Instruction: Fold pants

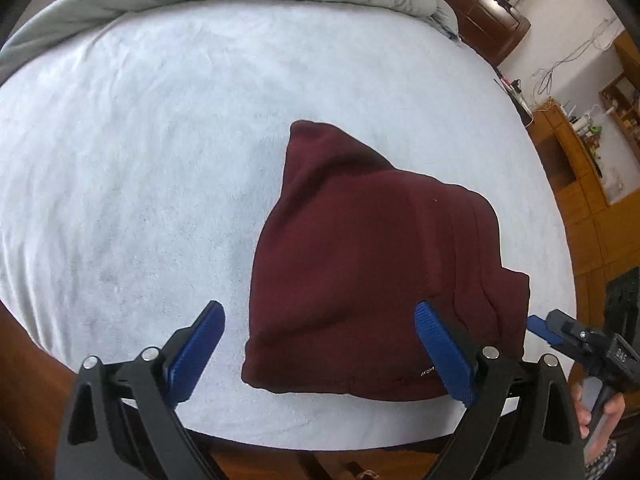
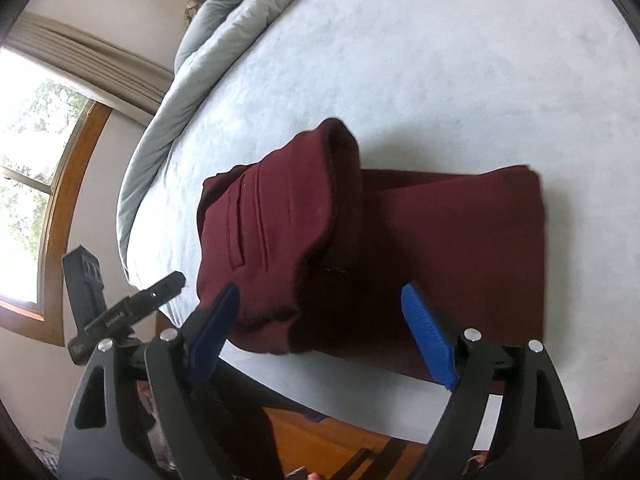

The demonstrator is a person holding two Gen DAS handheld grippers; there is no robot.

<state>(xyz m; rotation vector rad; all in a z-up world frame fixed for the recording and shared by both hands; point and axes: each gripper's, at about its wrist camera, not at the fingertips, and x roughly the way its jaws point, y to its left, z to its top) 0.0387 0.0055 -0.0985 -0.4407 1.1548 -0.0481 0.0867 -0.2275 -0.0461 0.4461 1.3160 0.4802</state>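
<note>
Lying folded on the pale blue fleece bedsheet (image 1: 140, 152), the dark maroon soft-knit pants (image 1: 360, 264) sit near the bed's close edge, ahead of both pairs of fingers. The left gripper (image 1: 320, 344) hovers with its blue-padded fingers (image 1: 200, 344) spread wide and gripping nothing; its left pad is over bare sheet just beside the pants' side edge, and its right pad overlaps the near corner of the bundle, though whether it touches the cloth cannot be told. Beyond that right finger, the tip of the right gripper (image 1: 560, 332) shows at the pants' far side edge.

In the right wrist view, the right gripper (image 2: 324, 328) is likewise spread wide with nothing between its pads. The pants (image 2: 440, 240) lie just past its fingertips (image 2: 428, 332): a flat folded layer reaches away from the right finger, and a thicker doubled-over part with a stitched pocket seam bulges up ahead of the left finger. The black body of the left gripper (image 2: 132, 308) shows out beyond that left finger. A rumpled grey-blue quilt (image 2: 224, 40) is heaped at the sheet's far end, well apart from the pants.
</note>
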